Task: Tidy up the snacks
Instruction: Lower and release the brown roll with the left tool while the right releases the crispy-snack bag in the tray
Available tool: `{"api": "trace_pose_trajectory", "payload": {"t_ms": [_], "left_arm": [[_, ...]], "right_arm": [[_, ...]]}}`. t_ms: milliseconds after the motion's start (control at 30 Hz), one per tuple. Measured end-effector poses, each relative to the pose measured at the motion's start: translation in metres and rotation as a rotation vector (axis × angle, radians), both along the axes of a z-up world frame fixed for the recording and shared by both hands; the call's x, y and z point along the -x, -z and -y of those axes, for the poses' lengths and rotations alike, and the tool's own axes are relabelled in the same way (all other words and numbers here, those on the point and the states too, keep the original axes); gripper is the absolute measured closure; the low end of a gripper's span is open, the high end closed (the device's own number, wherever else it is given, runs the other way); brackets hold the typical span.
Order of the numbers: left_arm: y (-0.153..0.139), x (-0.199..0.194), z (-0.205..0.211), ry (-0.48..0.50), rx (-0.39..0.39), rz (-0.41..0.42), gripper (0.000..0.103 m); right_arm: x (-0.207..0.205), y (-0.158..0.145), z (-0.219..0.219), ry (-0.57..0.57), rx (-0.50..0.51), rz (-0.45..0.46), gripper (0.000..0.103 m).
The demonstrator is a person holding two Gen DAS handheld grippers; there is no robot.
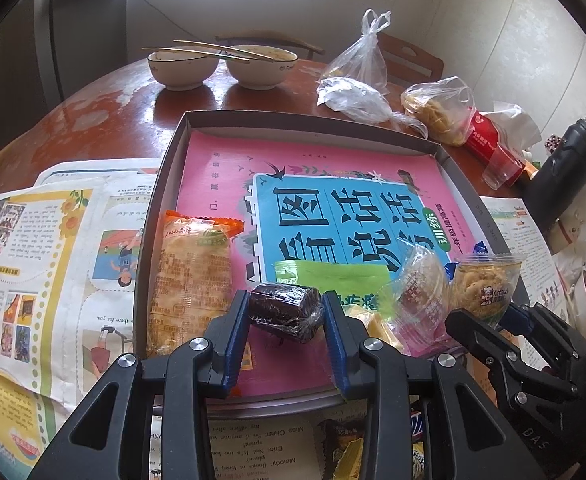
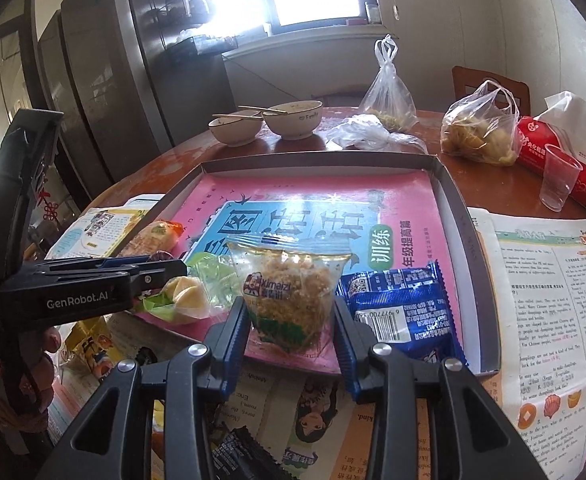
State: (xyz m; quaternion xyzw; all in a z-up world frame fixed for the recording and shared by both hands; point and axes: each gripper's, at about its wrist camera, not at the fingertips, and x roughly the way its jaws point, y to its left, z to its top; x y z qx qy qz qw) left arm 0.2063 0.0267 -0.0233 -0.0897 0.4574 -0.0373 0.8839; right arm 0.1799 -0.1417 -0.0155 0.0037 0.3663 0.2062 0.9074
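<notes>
The left gripper clamps a dark cling-wrapped roll; the right gripper grips a clear bag of golden crisps.

Black left gripper, blue ribbed pads, silver screws, white "GenRobot.AI" lettering, possibly matte plastic

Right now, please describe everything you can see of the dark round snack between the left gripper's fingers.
The dark roll is a short cylinder, dark brown to almost black, wrapped in clear crinkled film that gathers at its right end. It lies on its side, over the pink book cover inside the shallow grey box. The left gripper is shut on it, with the blue pads pressing both ends. An orange packet lies just to its left, apart from it.
</notes>
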Motion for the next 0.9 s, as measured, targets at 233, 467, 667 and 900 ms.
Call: {"api": "trace_pose_trajectory", "payload": {"t_ms": [233, 467, 667, 900], "left_arm": [[-0.001, 0.002, 0.0, 0.005, 0.002, -0.003, 0.065], [-0.001, 0.005, 0.001, 0.005, -0.001, -0.006, 0.065], [-0.003, 0.006, 0.002, 0.003, -0.003, -0.008, 0.065], [-0.005, 0.009, 0.005, 0.008, -0.004, -0.01, 0.065]], "right_arm": [[0.002, 0.001, 0.003, 0.008, 0.007, -0.015, 0.062], [0.004, -0.001, 0.005, 0.009, 0.006, -0.015, 0.062], [0.007, -0.002, 0.008, 0.006, 0.006, -0.014, 0.062], [0.008, -0.004, 0.011, 0.007, 0.002, -0.019, 0.061]]}}
